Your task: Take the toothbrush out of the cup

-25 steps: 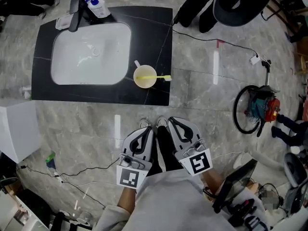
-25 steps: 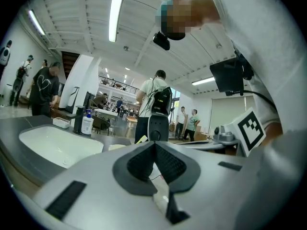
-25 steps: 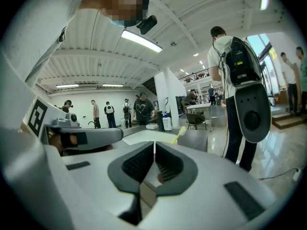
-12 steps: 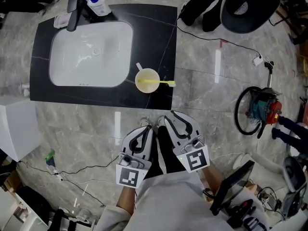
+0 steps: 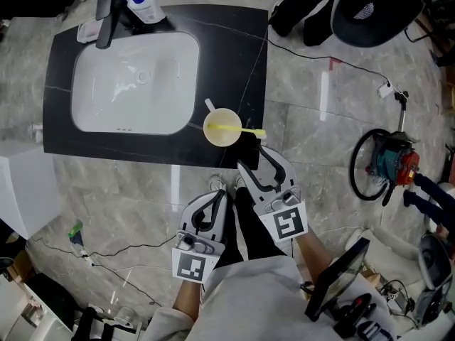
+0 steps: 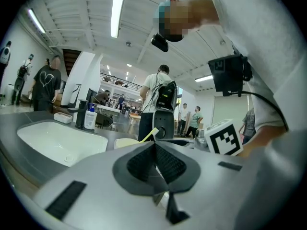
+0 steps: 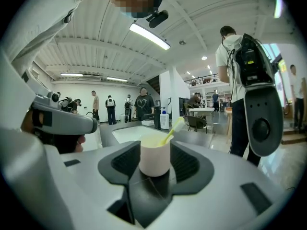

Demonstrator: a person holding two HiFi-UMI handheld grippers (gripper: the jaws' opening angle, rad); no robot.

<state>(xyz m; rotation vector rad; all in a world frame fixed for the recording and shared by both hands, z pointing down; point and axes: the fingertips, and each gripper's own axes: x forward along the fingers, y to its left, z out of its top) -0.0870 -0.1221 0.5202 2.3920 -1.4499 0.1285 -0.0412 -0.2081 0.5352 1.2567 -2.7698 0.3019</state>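
Observation:
A cream cup (image 5: 222, 127) stands on the black counter (image 5: 238, 55) near its front right corner. A yellow toothbrush (image 5: 244, 129) leans in it, its head sticking out over the right rim. My right gripper (image 5: 251, 159) hovers just short of the cup, and its jaws are opening. In the right gripper view the cup (image 7: 154, 155) and toothbrush (image 7: 171, 129) show between the pads (image 7: 184, 163), which do not touch it. My left gripper (image 5: 215, 192) hangs back over the floor, shut and holding nothing. In the left gripper view the brush (image 6: 149, 135) rises beyond the closed jaws.
A white sink basin (image 5: 135, 80) fills the counter's left half, with a black faucet (image 5: 109, 16), a soap bottle (image 5: 146, 7) and a soap dish (image 5: 92, 32) behind it. Cables cross the stone floor. A person (image 5: 313, 6) stands at the far right.
My right gripper has moved forward toward the cup and its jaws have gone from shut to apart. The left gripper has kept still.

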